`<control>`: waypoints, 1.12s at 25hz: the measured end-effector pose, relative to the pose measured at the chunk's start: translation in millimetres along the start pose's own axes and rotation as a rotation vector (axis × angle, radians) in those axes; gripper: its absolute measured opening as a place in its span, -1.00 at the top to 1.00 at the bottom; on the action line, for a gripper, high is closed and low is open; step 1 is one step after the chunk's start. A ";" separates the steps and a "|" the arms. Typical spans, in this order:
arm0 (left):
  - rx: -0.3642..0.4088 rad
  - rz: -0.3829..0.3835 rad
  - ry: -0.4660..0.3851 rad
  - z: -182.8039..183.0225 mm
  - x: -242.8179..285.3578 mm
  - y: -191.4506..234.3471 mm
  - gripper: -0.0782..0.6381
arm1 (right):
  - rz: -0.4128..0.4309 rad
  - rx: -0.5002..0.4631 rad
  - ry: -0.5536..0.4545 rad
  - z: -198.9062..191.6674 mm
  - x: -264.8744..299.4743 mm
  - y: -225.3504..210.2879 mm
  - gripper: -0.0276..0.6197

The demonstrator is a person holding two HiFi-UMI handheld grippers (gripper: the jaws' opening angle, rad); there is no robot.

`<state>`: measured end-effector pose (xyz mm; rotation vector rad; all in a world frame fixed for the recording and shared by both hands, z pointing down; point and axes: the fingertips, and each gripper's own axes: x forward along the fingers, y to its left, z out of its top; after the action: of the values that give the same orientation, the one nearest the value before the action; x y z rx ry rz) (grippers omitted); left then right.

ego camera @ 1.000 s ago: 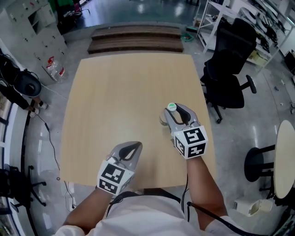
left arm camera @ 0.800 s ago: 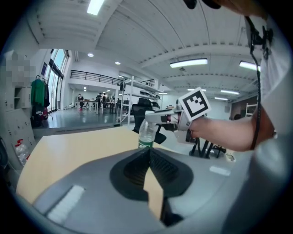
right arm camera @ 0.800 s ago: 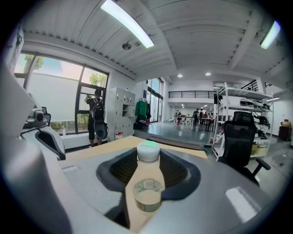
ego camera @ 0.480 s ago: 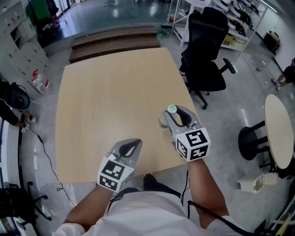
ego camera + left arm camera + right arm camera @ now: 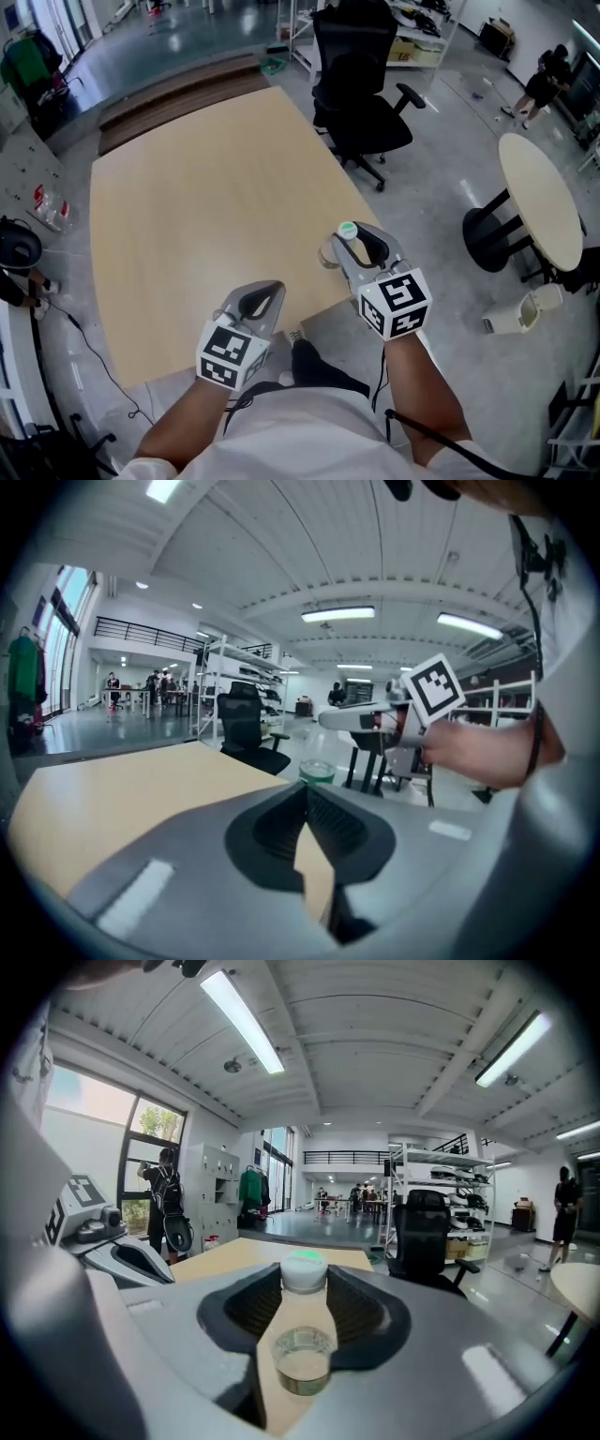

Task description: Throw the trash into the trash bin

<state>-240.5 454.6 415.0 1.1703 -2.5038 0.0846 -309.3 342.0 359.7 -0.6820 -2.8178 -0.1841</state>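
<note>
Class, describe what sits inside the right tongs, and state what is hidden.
A small clear bottle with a green-topped cap, gripped by the right tongs. Its sides are covered by the jaws.

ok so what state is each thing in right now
right hand-held gripper: shut on the bottle
bottle: capped, clamped between its jaws
left hand-held gripper: shut, empty
white bin: on the floor, open or closed unclear

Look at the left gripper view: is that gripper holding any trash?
No, the left gripper has its jaws closed together with nothing between them.
</note>
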 end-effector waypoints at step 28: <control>0.266 -0.568 0.014 24.1 91.1 -224.2 0.76 | -0.564 0.179 -0.045 -67.3 -273.2 -96.3 0.45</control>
<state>-132.8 236.9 402.3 1.9322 -2.0964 0.2759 -104.8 126.4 348.1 0.1588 -2.9481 -0.0079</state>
